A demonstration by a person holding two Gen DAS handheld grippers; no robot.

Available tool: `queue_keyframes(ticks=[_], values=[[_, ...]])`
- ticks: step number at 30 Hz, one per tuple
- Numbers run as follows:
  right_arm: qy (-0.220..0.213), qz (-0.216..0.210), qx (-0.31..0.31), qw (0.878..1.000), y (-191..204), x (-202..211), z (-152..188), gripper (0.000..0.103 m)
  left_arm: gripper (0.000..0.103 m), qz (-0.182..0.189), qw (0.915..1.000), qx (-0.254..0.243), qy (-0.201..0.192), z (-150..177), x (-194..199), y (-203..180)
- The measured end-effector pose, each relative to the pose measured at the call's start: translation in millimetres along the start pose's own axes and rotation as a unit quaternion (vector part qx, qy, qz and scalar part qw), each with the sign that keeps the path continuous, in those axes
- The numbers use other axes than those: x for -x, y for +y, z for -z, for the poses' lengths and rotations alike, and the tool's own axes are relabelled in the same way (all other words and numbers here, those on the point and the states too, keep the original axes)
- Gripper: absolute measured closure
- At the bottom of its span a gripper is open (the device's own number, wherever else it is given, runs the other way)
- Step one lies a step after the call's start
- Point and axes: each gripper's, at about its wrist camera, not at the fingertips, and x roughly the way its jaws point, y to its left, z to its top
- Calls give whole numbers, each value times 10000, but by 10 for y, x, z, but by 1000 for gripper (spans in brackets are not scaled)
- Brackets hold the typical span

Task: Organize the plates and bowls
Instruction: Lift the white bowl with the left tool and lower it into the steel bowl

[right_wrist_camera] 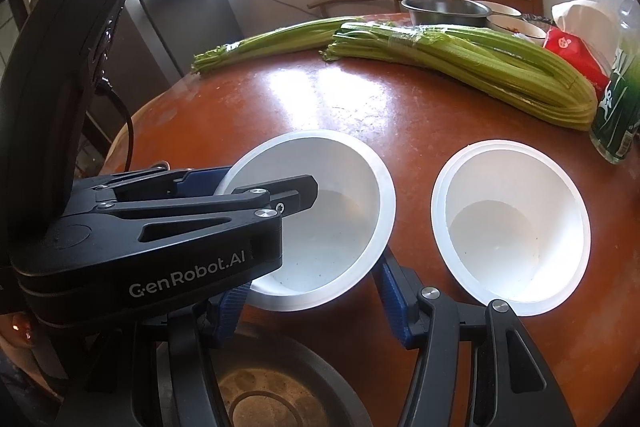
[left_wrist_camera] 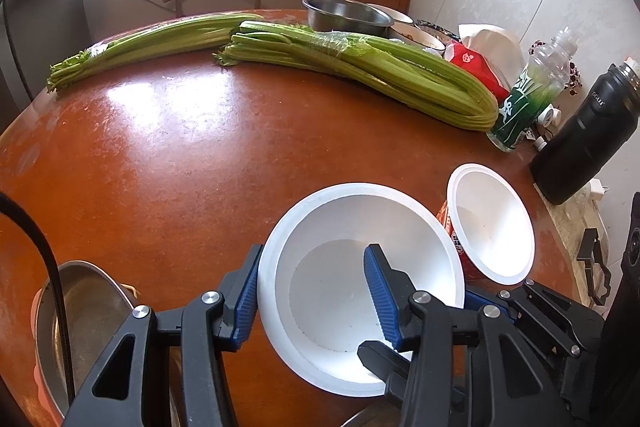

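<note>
Left gripper (left_wrist_camera: 312,291) clamps the near wall of bowl (left_wrist_camera: 360,227), 1 finger inside, 1 outside. Right gripper (right_wrist_camera: 316,299) holds that bowl's right side. Cup (right_wrist_camera: 512,227) just beside on table (left_wrist_camera: 160,167).

My fingers (left_wrist_camera: 246,301) are blue, ribbed pads on black arms. Between them, the bowl (left_wrist_camera: 360,223) is plain white inside and out. Just right of it, the cup (left_wrist_camera: 490,223) is white within, red with white lettering outside. The worktop (left_wrist_camera: 180,155) ahead is glossy reddish-brown, mottled with pale glare. Beyond my fingers lie celery bunches (left_wrist_camera: 360,67), pale green with lengthwise ribs. Further right: a red packet (left_wrist_camera: 476,67), a clear bottle (left_wrist_camera: 532,87) with a green-and-white label, a black flask (left_wrist_camera: 588,135). Far ahead is a grey metal bowl (left_wrist_camera: 346,13).
</note>
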Motion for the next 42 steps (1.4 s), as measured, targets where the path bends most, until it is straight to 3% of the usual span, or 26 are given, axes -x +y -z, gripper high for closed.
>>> queue_keyframes(ticks=[20,42], values=[[-348,13,246,9991,155,392,-8,42,53,-80,9992,-93,-390,46,452,-145],[-711,-63,356,9968,249,884,248,42,53,-253,9968,-262,-715,317,935,-439]])
